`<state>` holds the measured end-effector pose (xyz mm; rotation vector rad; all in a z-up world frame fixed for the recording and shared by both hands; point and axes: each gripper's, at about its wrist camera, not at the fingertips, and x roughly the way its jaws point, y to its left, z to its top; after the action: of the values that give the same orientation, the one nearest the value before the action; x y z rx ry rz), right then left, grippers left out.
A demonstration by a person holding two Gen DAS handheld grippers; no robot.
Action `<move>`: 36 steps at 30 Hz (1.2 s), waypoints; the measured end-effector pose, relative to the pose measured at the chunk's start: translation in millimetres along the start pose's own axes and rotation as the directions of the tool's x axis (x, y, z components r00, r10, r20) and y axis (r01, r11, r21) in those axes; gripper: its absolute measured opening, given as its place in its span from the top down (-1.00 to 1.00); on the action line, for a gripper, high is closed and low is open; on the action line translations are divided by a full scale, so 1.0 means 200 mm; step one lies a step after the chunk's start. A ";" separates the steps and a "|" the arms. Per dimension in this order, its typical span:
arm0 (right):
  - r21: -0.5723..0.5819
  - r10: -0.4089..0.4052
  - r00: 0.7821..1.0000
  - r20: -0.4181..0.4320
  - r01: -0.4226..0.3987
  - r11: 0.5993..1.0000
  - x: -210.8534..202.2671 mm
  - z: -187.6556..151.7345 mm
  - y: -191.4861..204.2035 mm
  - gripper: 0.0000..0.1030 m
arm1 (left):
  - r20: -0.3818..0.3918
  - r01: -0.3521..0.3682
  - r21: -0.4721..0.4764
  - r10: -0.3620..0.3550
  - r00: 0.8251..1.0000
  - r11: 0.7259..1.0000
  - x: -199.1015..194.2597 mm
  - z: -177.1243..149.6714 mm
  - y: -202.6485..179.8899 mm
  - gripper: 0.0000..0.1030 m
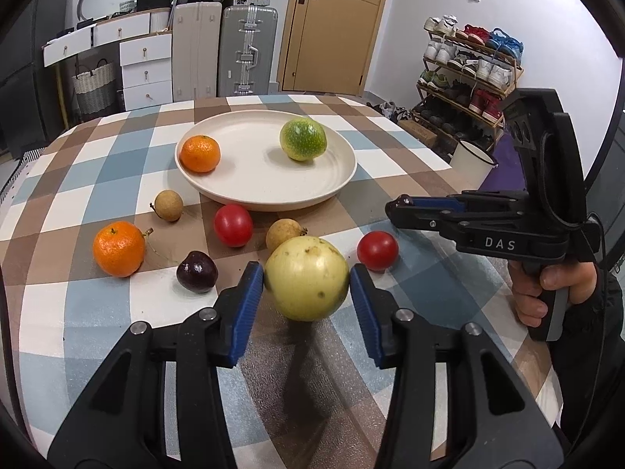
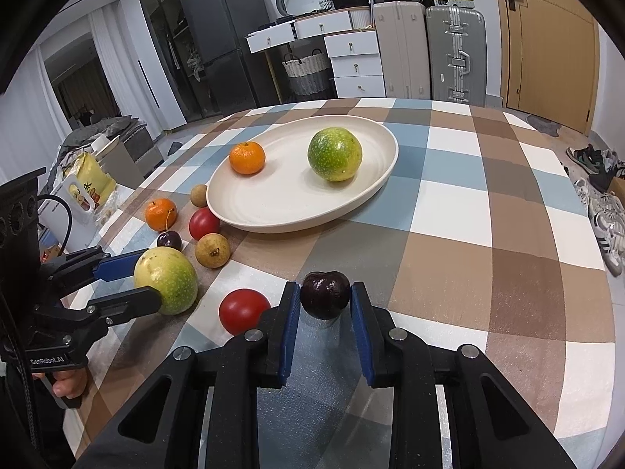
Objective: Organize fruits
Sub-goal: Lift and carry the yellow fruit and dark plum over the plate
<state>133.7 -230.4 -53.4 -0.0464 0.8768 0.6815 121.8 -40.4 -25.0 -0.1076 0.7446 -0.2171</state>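
The left gripper has its blue pads pressed on both sides of a yellow-green fruit, in the lower middle of the left wrist view. The right wrist view shows this same fruit at the lower left, pinched between the two fingers. Whether it is lifted off the cloth I cannot tell.

The right gripper is closed on a dark plum, its pads touching the plum on left and right (the jaws are narrow here, because the plum is small).

Close around the left jaws lie more fruits: a second plum to the left, a tomato just to the right, a longan directly behind. Farther to the left are an orange, another tomato and another longan.

The plate stands in the middle of the frame, holding an orange on its left part and a green fruit on its right part; the space between them is free. In the right wrist view the checked cloth to the right of the plate is bare up to the table's right edge.
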 end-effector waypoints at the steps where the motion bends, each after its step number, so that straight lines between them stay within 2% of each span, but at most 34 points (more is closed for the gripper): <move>1: 0.000 0.002 1.000 0.001 -0.002 1.000 0.00 0.00 0.00 0.48 | 0.001 0.005 -0.001 -0.005 1.000 1.000 0.00 0.00 0.00 0.17; 7: -0.002 0.002 1.000 -0.001 -0.002 1.000 0.00 0.00 0.00 0.48 | -0.018 -0.003 0.004 0.003 1.000 1.000 0.01 0.01 0.00 0.19; 9: 0.000 0.000 1.000 -0.003 0.000 1.000 0.00 0.00 0.00 0.48 | -0.051 0.002 0.006 -0.001 0.999 1.000 0.05 0.00 0.00 0.12; 12: 0.002 -0.001 1.000 0.000 0.001 1.000 -0.01 0.00 0.00 0.48 | -0.101 0.004 0.020 -0.002 0.995 1.000 0.11 -0.01 -0.01 0.11; 14: 0.002 -0.001 1.000 -0.001 0.001 1.000 -0.01 0.00 0.00 0.48 | -0.099 -0.003 0.022 0.005 0.995 1.000 0.12 -0.01 -0.02 0.10; 24: 0.004 0.008 1.000 0.012 -0.008 1.000 -0.02 0.00 0.00 0.48 | -0.024 -0.011 -0.024 0.010 1.000 1.000 0.04 0.04 0.04 0.11; 36: -0.013 0.046 0.997 0.067 -0.046 0.999 -0.06 0.08 0.05 0.48 | 0.060 -0.060 -0.039 0.062 0.996 0.997 -0.03 0.20 0.13 0.11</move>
<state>134.5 -223.1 -31.9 -0.0134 0.8112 0.7272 149.5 -12.0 4.4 -0.1266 0.6899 -0.1412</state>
